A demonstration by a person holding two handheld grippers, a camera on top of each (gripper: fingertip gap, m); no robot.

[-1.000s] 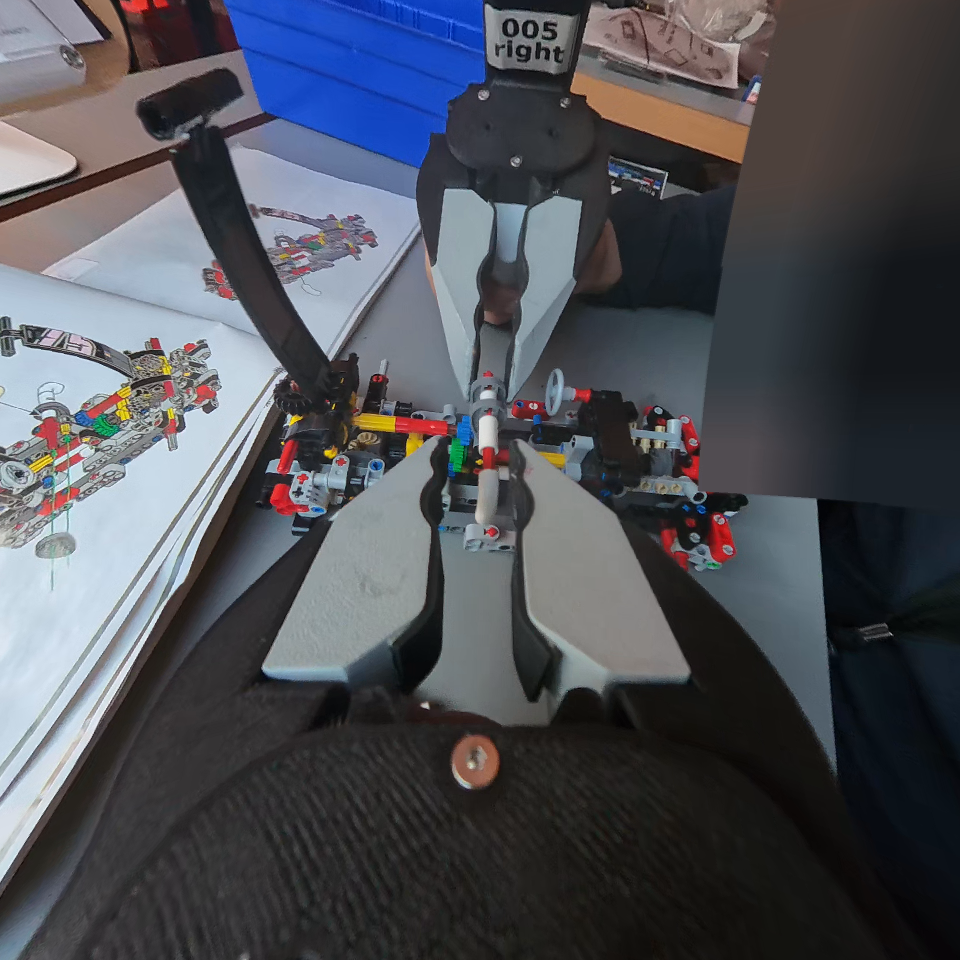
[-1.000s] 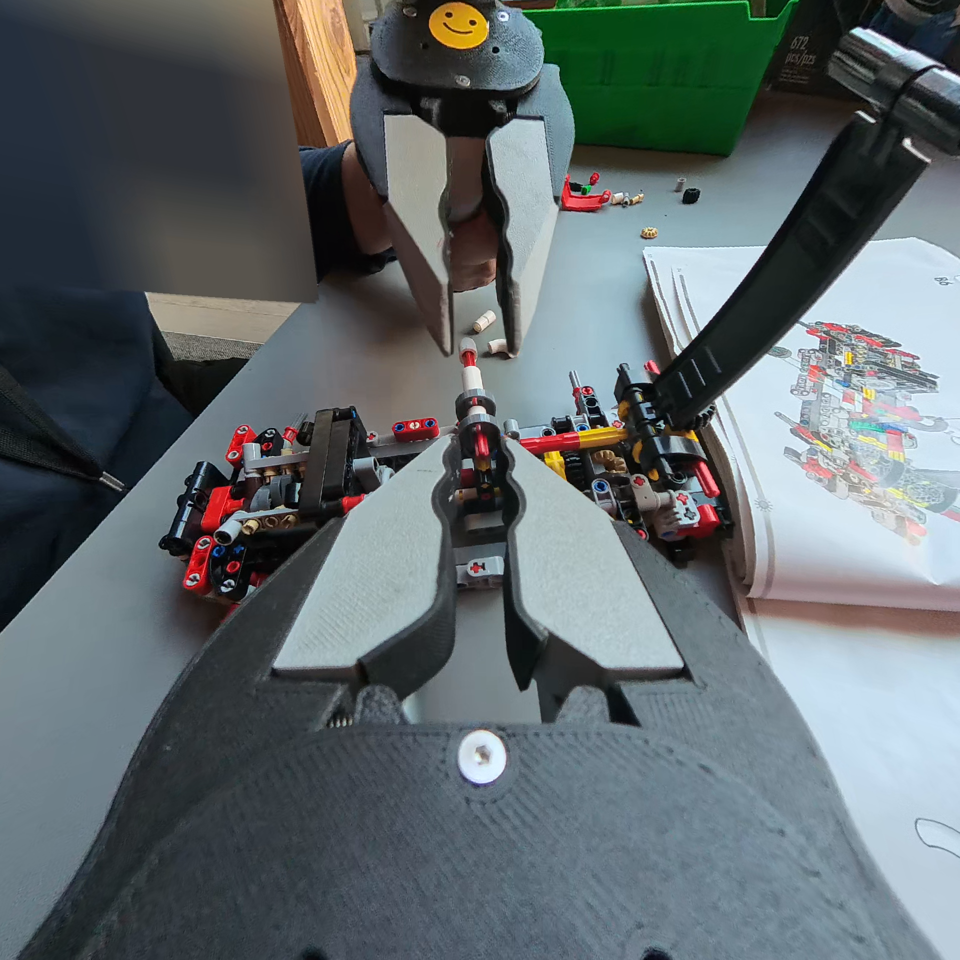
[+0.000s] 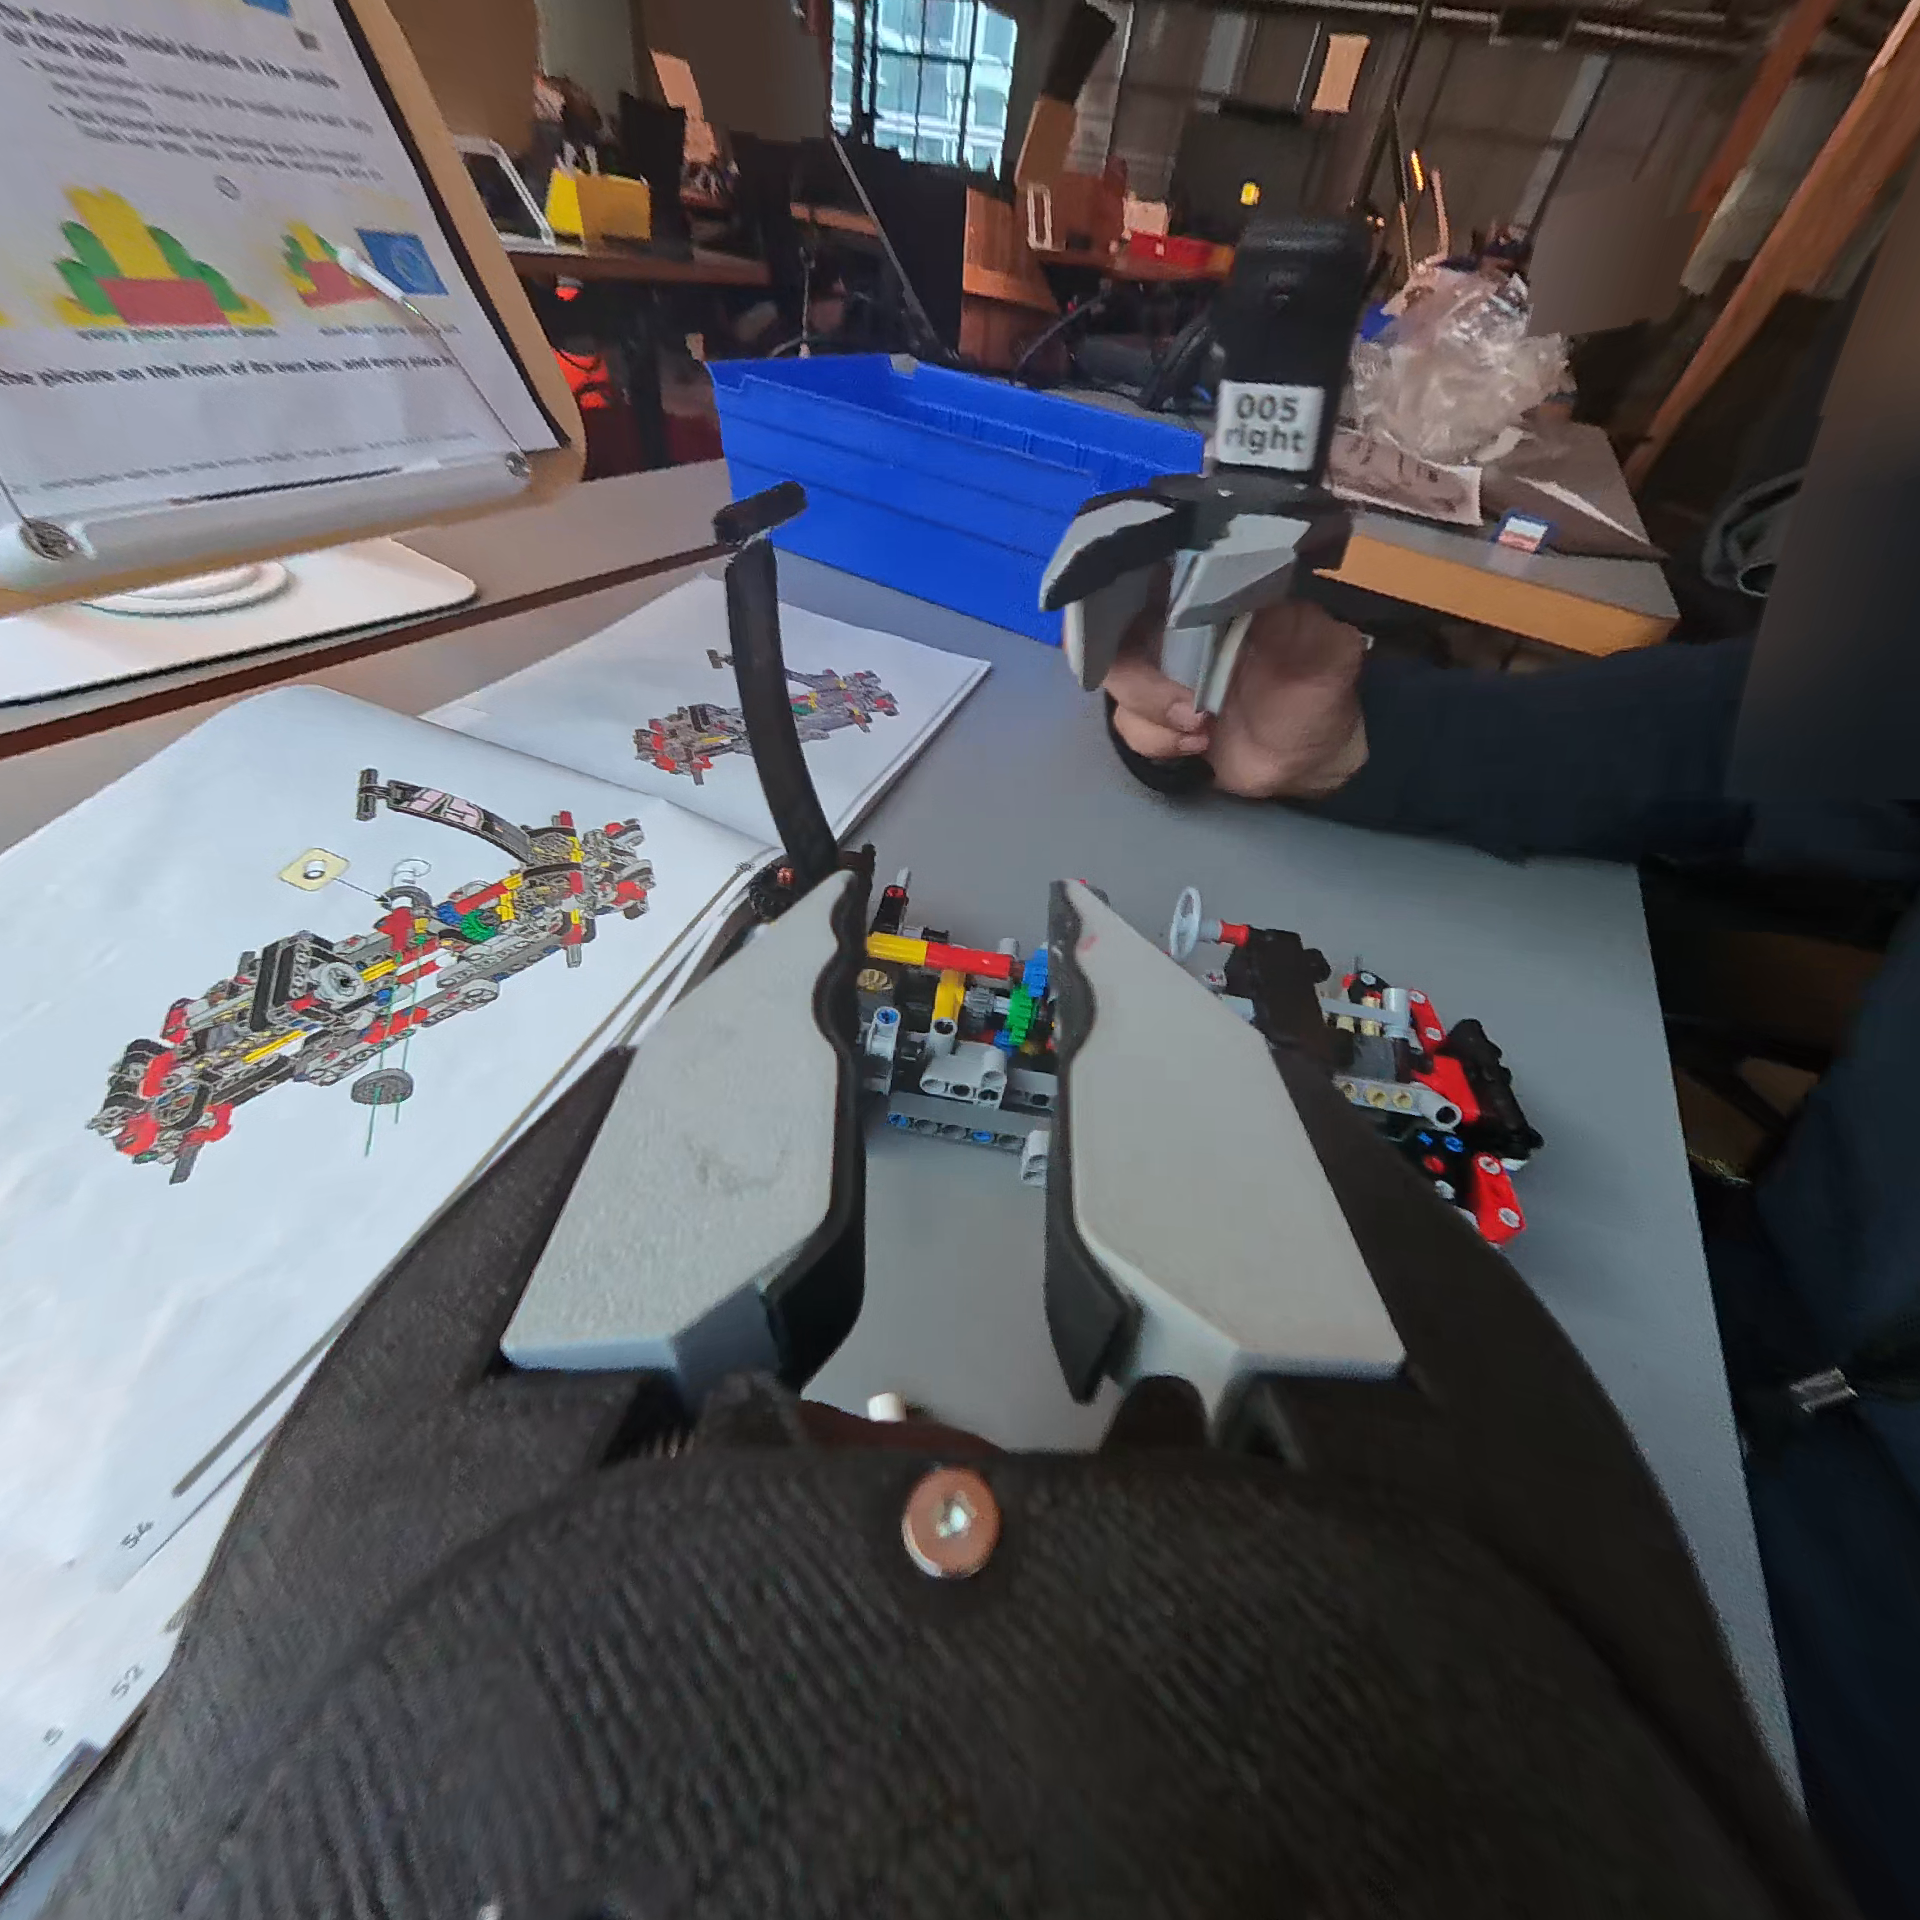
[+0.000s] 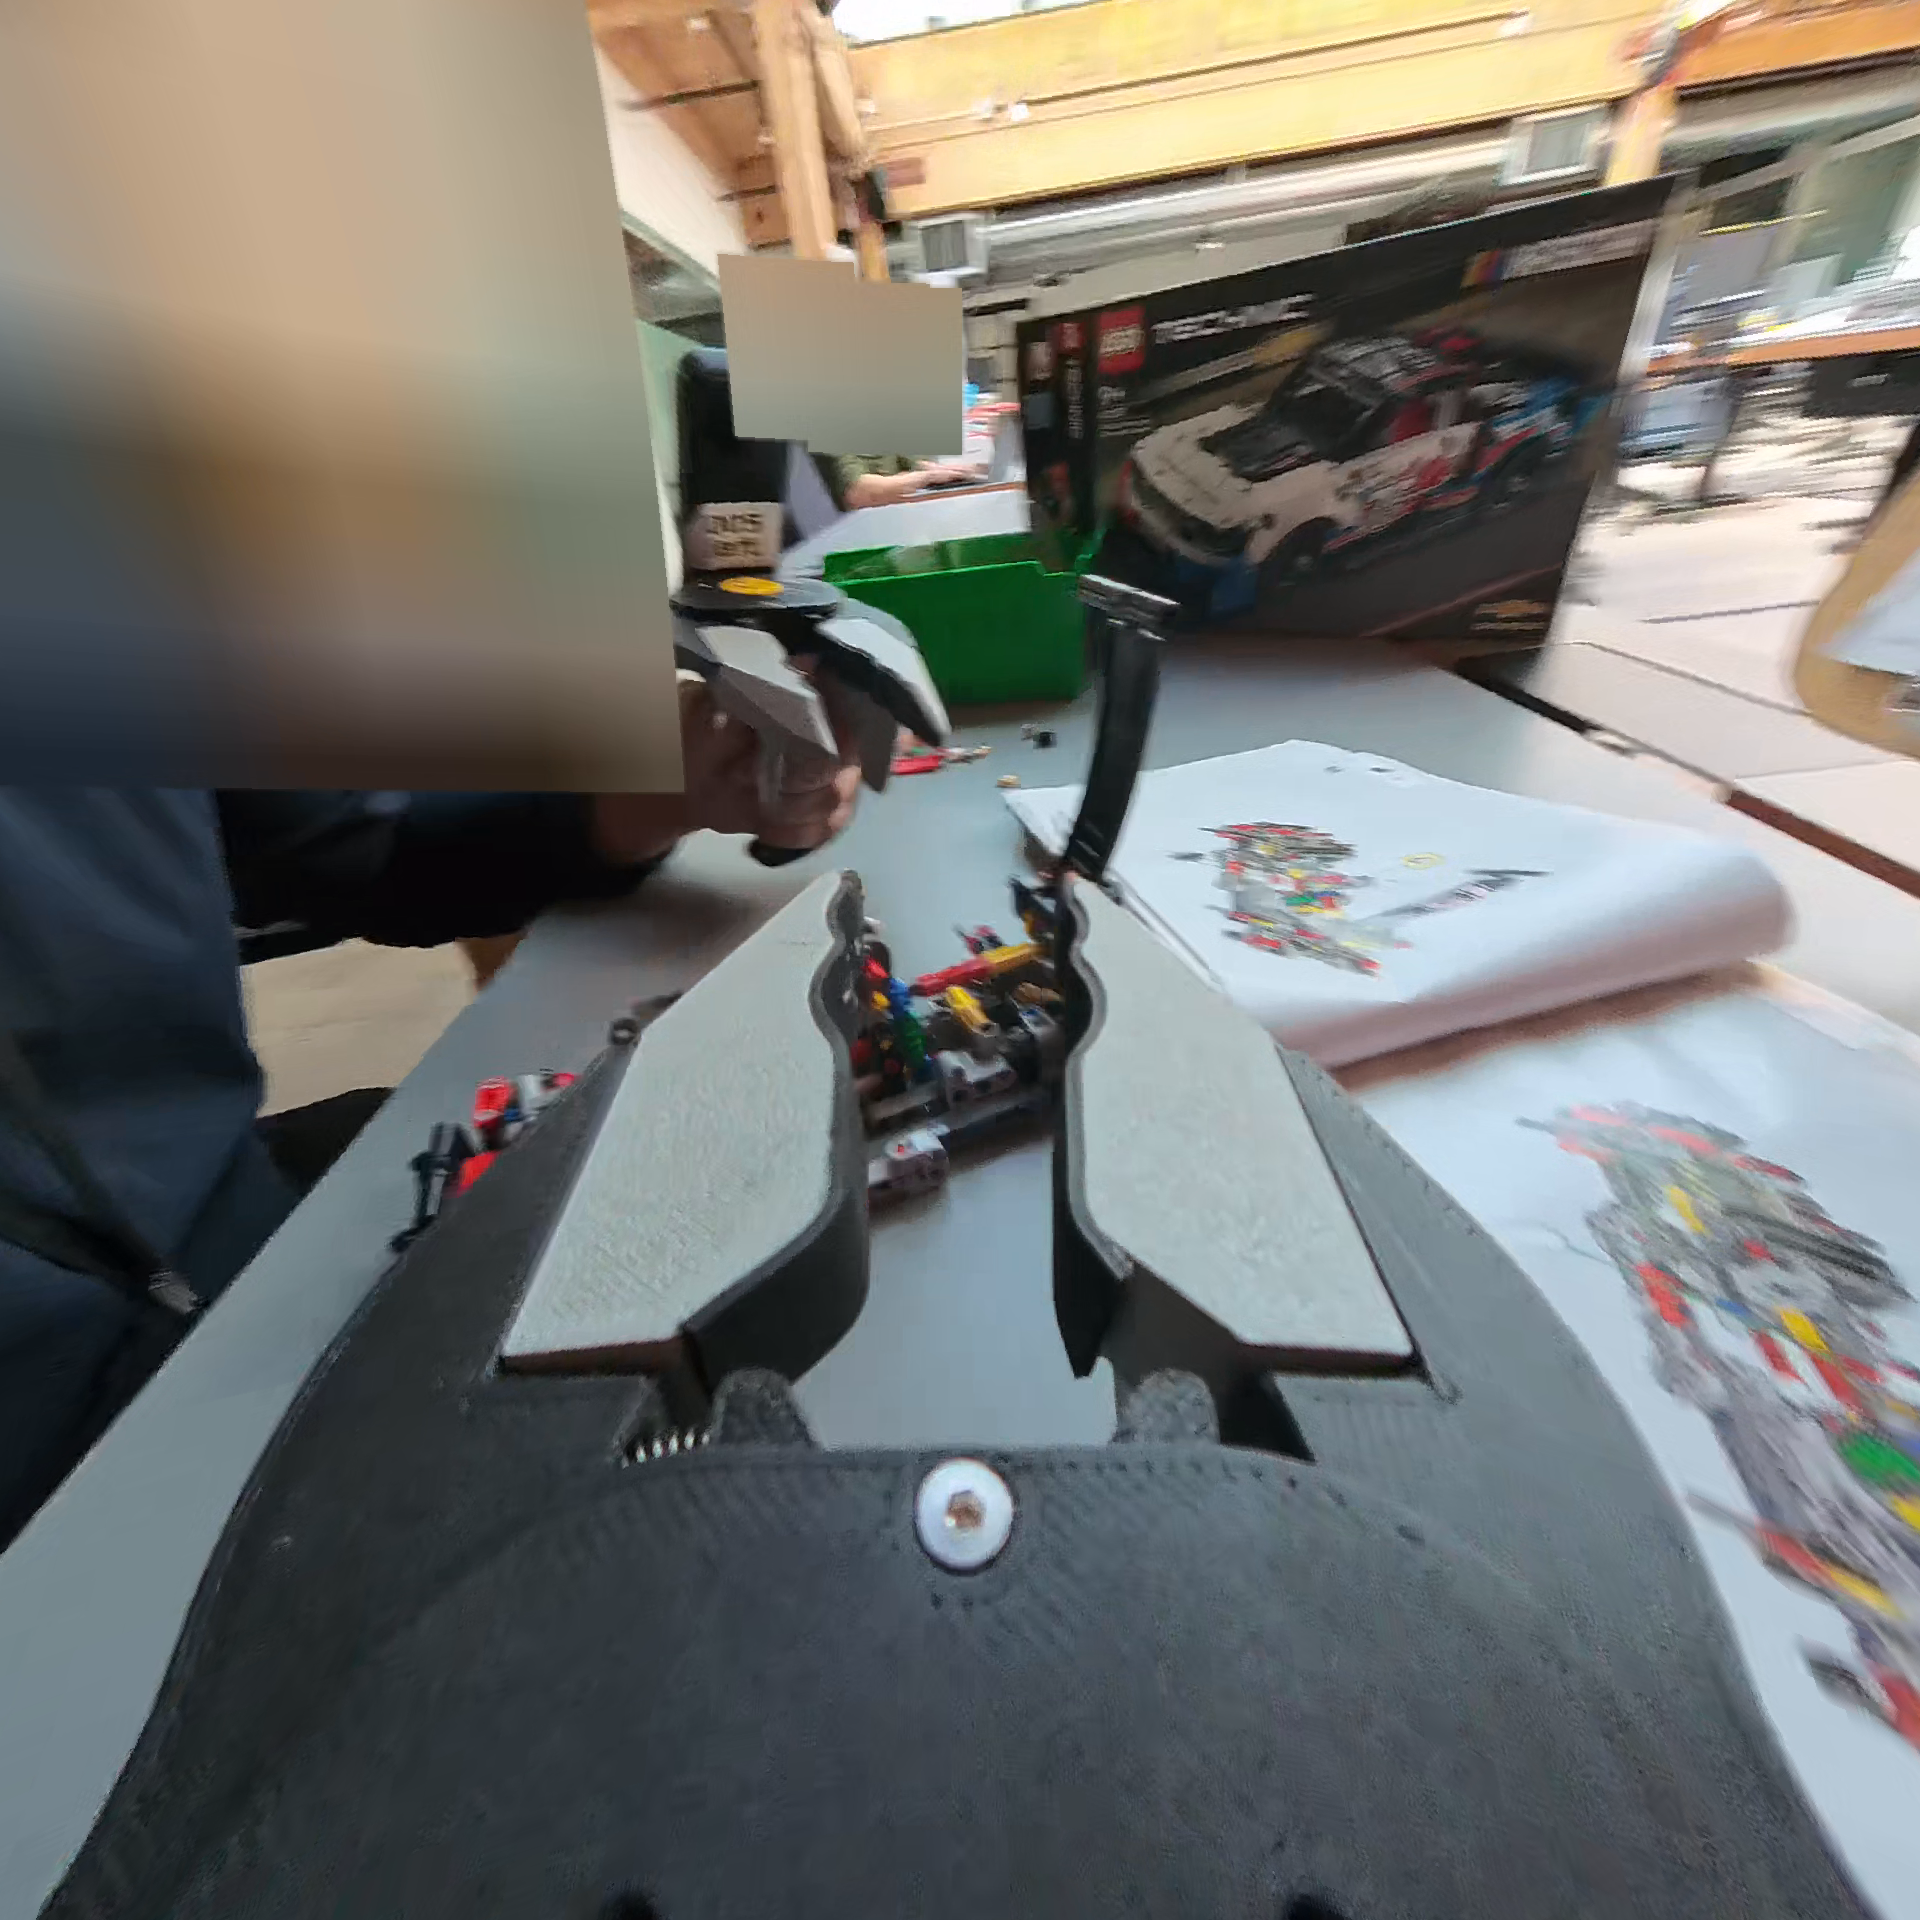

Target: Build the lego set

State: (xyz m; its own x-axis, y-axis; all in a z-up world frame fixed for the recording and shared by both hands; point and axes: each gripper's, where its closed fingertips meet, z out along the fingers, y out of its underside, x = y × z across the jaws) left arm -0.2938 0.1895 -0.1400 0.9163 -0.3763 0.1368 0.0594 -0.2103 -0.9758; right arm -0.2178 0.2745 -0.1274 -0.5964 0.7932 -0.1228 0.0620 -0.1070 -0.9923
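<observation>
A small colourful brick-built vehicle chassis (image 3: 956, 1029) lies on the grey table (image 3: 1039, 748). A long black curved arm (image 3: 764, 707) rises from its left end. My left gripper (image 3: 954, 914) hovers above and in front of the chassis, open and empty. In the left wrist view my right gripper (image 3: 1153, 634) is raised far behind the chassis, jaws apart, nothing between them. In the right wrist view the right gripper (image 4: 956, 914) is open and empty above the chassis (image 4: 956, 1029), next to the black arm (image 4: 1117, 727). The left gripper (image 4: 831, 717) shows raised at the far side.
An open instruction booklet (image 3: 312, 987) lies beside the chassis and also shows in the right wrist view (image 4: 1455, 914). A blue bin (image 3: 935, 457), a sheet on a stand (image 3: 208, 260), a green bin (image 4: 956, 613), a car-picture box (image 4: 1330, 436) and small loose parts (image 4: 1029, 738) surround the area.
Both grippers were closed in on the upright axle at the chassis's middle. Both have opened, let go, and drawn back and up away from the model.
</observation>
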